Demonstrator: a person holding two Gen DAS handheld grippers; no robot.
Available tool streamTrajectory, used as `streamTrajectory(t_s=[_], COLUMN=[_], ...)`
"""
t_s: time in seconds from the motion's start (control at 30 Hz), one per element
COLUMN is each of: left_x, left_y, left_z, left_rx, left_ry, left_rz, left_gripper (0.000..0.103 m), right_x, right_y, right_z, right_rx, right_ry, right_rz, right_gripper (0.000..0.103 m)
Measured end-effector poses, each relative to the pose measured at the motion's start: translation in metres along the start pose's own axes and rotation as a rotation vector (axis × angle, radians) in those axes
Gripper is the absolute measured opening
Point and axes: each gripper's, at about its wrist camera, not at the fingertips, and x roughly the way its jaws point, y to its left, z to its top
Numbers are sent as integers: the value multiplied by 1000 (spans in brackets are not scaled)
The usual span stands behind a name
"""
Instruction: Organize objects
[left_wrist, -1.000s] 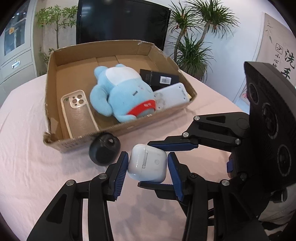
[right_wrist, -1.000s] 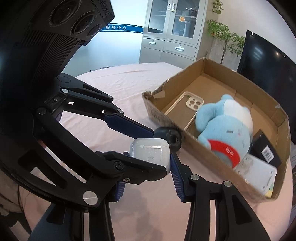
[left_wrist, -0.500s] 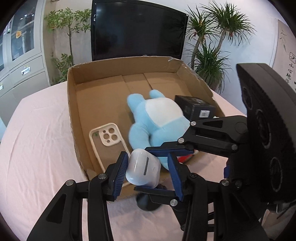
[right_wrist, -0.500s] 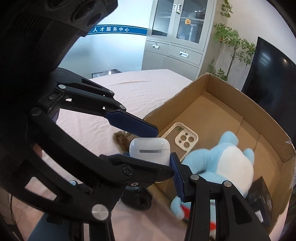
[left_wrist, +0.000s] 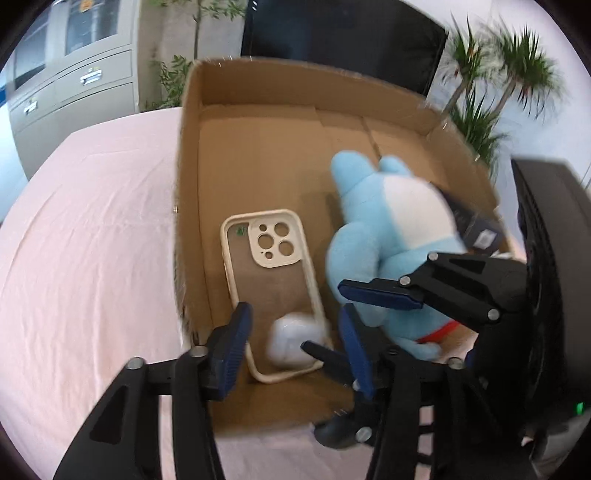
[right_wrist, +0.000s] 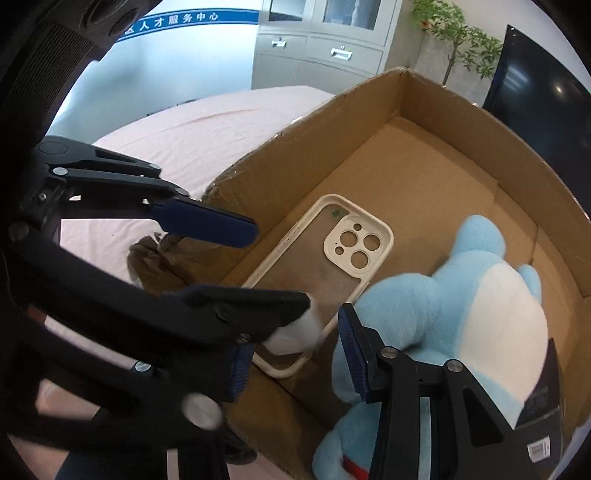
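A white earbud case (left_wrist: 291, 345), blurred, lies on the near end of the cream phone case (left_wrist: 273, 251) inside the cardboard box (left_wrist: 184, 147). My left gripper (left_wrist: 295, 350) hangs over it with its jaws opening. The earbud case is between the blue pads, but neither pad touches it. My right gripper (right_wrist: 295, 363) reaches in from the right, open, with a gap to the earbud case (right_wrist: 295, 332). In the right wrist view the left gripper (right_wrist: 280, 264) half hides that case. A blue plush toy (left_wrist: 388, 229) fills the box's right side.
A black carton (left_wrist: 476, 229) sits behind the plush toy. A black round object (left_wrist: 332, 435) rests on the pink tablecloth (left_wrist: 92, 240) outside the box's near wall. The far half of the box floor (right_wrist: 424, 166) is bare. A dark screen, plants and grey cabinets stand beyond.
Both grippers moved forward from the table over the box's near wall. The left jaws spread and let go of the earbud case, which now lies on the phone case.
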Motion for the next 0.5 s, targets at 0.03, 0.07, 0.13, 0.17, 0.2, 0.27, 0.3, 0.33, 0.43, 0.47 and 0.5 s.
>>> streamTrajectory(t_s=[0.03,0.07,0.13,0.17,0.2,0.27,0.3,0.33,0.43,0.47,0.5], left_x=[-11,-21,-37,-44,-47,-50,-47,-42,-20,-8,0], left_y=[0,-1,0,-1,-2,-3,-3,-1,4,6,7], left_z=[-3,-7,-17,-26,-32,-51,-61,-68,-79,-81,-83], left_rx=[-14,-22,-25,-27,-30,-38,-38,-42,-94,-124,-143], left_ry=[-22,-44,-60,-60,-61,-46,-27,-8,42,62,80], left_rz=[-18,-41,-72,-84,-91,-123,-136,-133,-138,-152,-154], left_gripper=[75,83,83,83,84,84,84,84,84,83,82], right_x=[-9,-18,-40,-49,-57,-66,-66,-65,-45,-37,-30], right_y=[-2,-5,-11,-13,-14,-14,-16,-16,-12,-10,-6], right_z=[-3,-6,-17,-23,-31,-48,-55,-62,-76,-77,-81], right_rx=[23,50,124,149,168,210,227,244,264,269,274], right_ry=[-23,-44,-87,-105,-118,-121,-114,-104,-44,-29,-20], right_rz=[10,30,100,134,170,272,298,313,344,357,362], right_gripper=[42,44,66,72,78,79,79,79,79,78,77])
